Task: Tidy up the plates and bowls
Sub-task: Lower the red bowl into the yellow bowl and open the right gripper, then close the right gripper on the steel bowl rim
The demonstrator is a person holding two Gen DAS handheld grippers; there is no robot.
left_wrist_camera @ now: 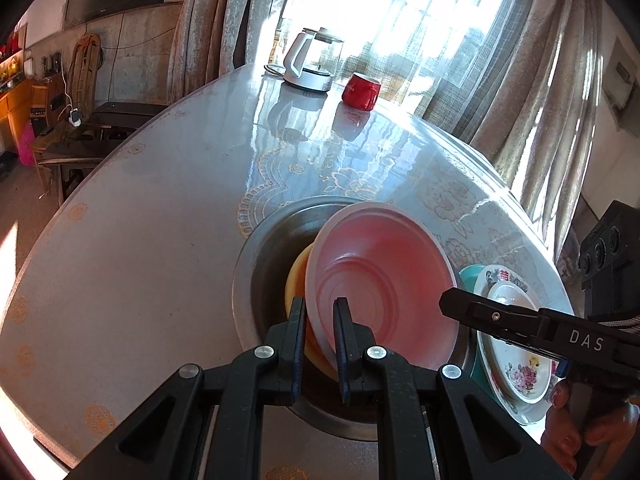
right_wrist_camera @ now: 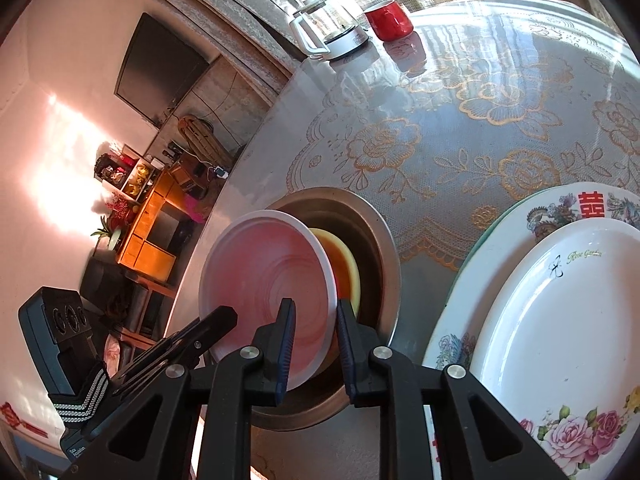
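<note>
while my left gripper [left_wrist_camera: 320,344] is clamped on the near rim of the pink bowl [left_wrist_camera: 380,280], the bowl stands tilted on edge inside the steel basin [left_wrist_camera: 256,264], its hollow facing my right side. my right gripper [right_wrist_camera: 314,344] straddles the same rim from the other side; its jaws stand a little apart, and i cannot tell whether the pads press on the bowl. behind the pink bowl a yellow bowl [right_wrist_camera: 344,264] leans in the basin, touching it. just beside the basin, on my right, lies a stack of plates: a white oval plate [right_wrist_camera: 560,320] with roses on top, a plate with a red character [right_wrist_camera: 520,220] under it, and a teal plate [left_wrist_camera: 468,276] at the bottom. all of this sits on the table [left_wrist_camera: 140,240] with its lace-patterned cover. well apart, at the far edge by the window, stand a kettle [left_wrist_camera: 312,60] and a red mug [left_wrist_camera: 360,90].
</note>
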